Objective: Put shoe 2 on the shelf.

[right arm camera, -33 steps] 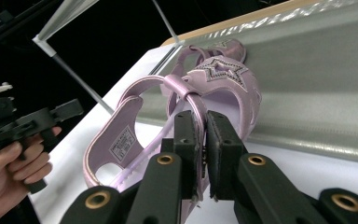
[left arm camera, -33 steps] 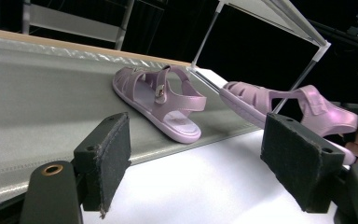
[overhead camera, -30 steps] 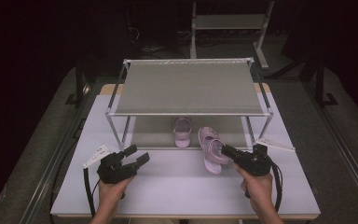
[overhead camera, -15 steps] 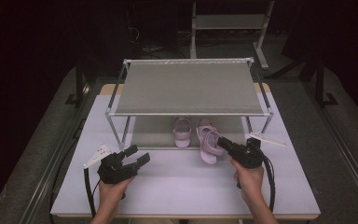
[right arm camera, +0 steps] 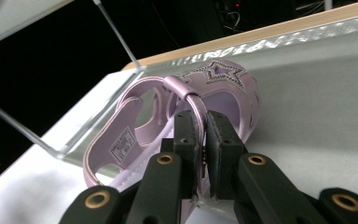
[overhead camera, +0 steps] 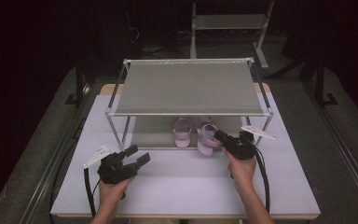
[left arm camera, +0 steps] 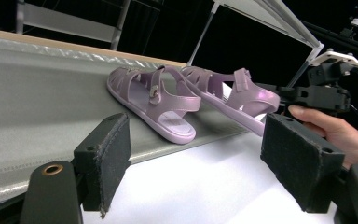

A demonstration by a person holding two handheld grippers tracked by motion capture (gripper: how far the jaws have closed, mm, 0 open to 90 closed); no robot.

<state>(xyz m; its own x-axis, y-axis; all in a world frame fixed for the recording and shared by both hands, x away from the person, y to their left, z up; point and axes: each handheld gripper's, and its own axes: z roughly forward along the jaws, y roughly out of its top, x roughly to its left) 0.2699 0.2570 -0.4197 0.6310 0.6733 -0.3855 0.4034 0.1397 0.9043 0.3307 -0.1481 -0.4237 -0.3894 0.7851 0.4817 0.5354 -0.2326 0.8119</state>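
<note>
At the table's left, the left gripper (overhead camera: 137,156) hovered with jaws apart, holding nothing. Right of it, under the rack (overhead camera: 189,88), one sandal (overhead camera: 182,131) lay flat on the lower shelf (overhead camera: 154,133). Beside it, the right gripper (overhead camera: 220,136) was clamped on the heel strap of the second sandal (overhead camera: 207,136), heel overhanging the shelf's front edge, long axis running front to back, toe pointing away. Risk: a thin strap could slip free, dropping it crooked or against its mate.

Two pink sandals (overhead camera: 182,132) (overhead camera: 207,136), one shelf rack (overhead camera: 189,88), one table (overhead camera: 182,186).
</note>
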